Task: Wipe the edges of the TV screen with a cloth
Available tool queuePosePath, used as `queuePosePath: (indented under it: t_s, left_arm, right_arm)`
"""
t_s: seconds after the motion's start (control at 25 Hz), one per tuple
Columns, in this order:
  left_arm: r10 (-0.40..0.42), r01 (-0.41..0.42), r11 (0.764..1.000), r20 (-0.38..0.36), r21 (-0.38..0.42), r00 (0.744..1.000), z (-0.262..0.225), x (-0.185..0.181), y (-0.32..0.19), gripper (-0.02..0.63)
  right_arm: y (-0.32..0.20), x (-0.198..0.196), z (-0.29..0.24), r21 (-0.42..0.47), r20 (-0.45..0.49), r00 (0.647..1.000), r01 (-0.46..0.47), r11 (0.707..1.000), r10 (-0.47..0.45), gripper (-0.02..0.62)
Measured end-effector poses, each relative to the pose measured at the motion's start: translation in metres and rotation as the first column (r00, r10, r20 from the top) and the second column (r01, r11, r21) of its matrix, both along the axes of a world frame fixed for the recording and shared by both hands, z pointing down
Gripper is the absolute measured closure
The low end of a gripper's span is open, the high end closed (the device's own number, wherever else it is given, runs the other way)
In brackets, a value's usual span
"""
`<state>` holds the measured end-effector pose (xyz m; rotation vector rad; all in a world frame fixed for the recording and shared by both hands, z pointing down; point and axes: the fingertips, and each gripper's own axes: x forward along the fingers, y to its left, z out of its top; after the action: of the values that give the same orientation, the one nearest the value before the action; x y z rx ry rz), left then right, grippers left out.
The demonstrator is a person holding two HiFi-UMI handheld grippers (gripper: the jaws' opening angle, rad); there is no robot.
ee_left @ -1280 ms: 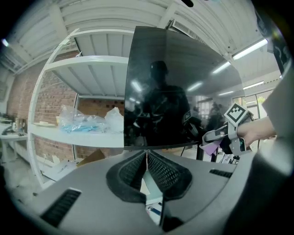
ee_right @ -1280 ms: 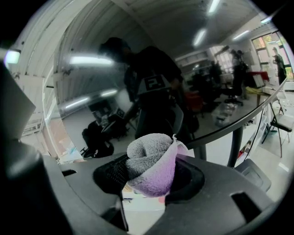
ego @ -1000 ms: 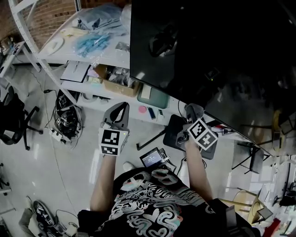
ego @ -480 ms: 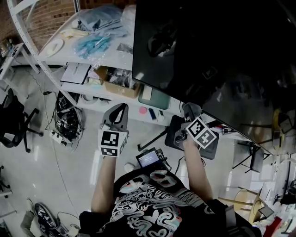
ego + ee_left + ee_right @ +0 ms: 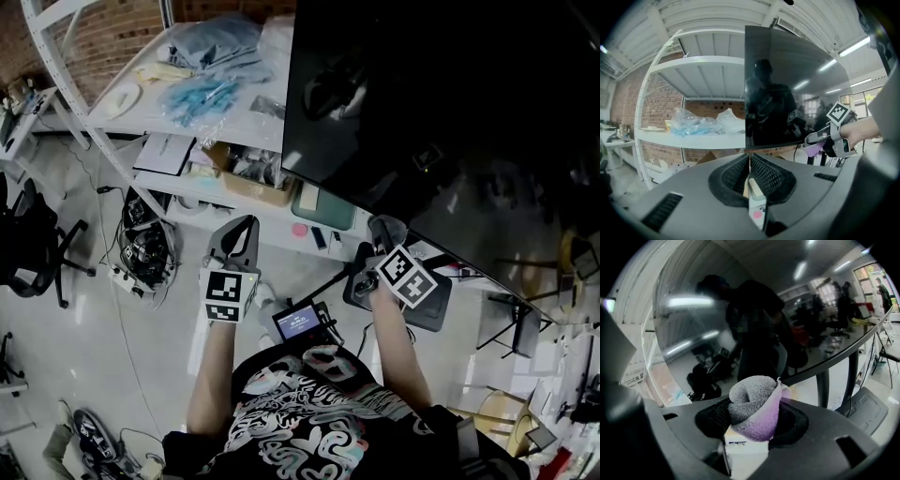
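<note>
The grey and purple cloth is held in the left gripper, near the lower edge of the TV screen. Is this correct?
Not quite. The right gripper holds the cloth, near the lower edge of the TV screen; the right gripper view shows it.

One TV screen [image 5: 450, 103], one cloth [image 5: 752, 404], two claws, the left claw [image 5: 749, 164] and right claw [image 5: 386, 228], one white shelf rack [image 5: 150, 108], one person [image 5: 309, 422].

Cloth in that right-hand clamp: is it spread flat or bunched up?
Bunched up. The cloth sits as a rolled wad, grey inside and purple outside, pinched between the jaws of the right gripper.
</note>
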<state>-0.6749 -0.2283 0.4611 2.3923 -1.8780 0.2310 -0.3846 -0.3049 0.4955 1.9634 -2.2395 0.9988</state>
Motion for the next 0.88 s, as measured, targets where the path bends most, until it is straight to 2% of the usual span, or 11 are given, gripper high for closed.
queuePosePath:
  t_s: [0.24, 0.44, 0.76, 0.88]
  left_arm:
    - [0.006, -0.006, 1.000, 0.007, 0.005, 1.000, -0.001, -0.007, -0.013, 0.581]
    - [0.034, -0.036, 0.999, 0.060, 0.037, 0.998, -0.016, -0.004, -0.024, 0.581]
    - [0.022, -0.023, 0.999, 0.055, 0.034, 0.998, -0.014, -0.014, -0.030, 0.581]
    - [0.026, -0.029, 0.999, 0.073, 0.039, 0.997, -0.016, -0.012, -0.032, 0.581]
  right_arm:
    - [0.000, -0.019, 0.000, -0.009, 0.035, 0.999, 0.021, 1.000, -0.021, 0.362]
    - [-0.005, -0.040, -0.001, -0.021, 0.091, 0.994, 0.058, 0.998, -0.056, 0.362]
    - [-0.010, -0.072, 0.000, -0.029, 0.148, 0.982, 0.121, 0.992, -0.115, 0.362]
    - [-0.011, -0.080, 0.000, -0.031, 0.159, 0.979, 0.133, 0.991, -0.127, 0.362]
